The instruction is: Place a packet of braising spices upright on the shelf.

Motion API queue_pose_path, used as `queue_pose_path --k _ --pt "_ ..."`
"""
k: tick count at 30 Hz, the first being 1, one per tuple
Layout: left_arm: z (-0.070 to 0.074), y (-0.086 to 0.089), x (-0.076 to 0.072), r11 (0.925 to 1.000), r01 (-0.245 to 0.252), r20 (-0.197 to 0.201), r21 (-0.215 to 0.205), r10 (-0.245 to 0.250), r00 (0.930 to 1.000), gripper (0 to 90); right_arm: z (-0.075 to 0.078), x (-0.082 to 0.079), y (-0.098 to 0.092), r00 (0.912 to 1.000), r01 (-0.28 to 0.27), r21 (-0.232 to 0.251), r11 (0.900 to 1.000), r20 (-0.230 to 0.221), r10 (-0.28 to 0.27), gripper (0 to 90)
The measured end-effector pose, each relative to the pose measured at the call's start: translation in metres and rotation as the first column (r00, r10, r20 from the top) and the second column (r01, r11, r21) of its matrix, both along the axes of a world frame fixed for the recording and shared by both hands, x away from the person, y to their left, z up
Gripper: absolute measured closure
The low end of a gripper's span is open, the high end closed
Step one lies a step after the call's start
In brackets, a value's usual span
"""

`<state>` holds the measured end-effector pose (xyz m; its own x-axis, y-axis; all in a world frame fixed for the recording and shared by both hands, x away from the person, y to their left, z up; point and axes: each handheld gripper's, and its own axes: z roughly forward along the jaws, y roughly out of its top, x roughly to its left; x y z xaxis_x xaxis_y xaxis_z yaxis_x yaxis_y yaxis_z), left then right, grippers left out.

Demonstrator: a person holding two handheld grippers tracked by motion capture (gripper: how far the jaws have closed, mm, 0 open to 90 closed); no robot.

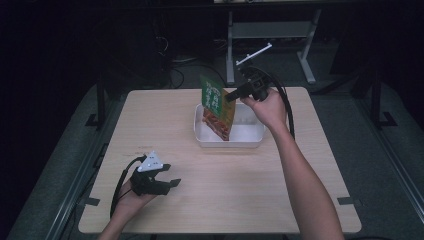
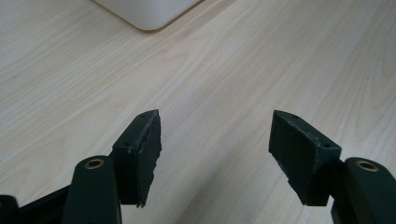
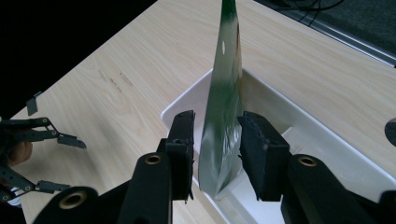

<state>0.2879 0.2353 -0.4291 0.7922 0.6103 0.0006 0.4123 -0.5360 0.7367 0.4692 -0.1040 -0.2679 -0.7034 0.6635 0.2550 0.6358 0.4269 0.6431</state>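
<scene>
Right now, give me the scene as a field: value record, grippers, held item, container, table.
left gripper: open, holding nothing, low over the near-left part of the table
right gripper: jaws either side of the snack packet, gripping it near one edge
snack packet: green and orange, upright, lower end inside the tray
tray: white, shallow, rectangular, far-centre of the table
wooden table: light wood
contact between grippers: none, far apart

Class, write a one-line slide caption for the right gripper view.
Right gripper holds a green snack pouch upright over a white tray on the wooden table.
</scene>
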Motion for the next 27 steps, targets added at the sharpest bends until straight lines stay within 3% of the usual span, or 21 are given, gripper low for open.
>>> queue_pose_path --k 27 --pt "0.000 0.001 0.001 1.0000 -0.005 -0.005 0.006 0.005 1.0000 30.8 -0.004 -0.027 -0.036 1.0000 -0.003 0.048 0.999 -0.004 0.003 55.2"
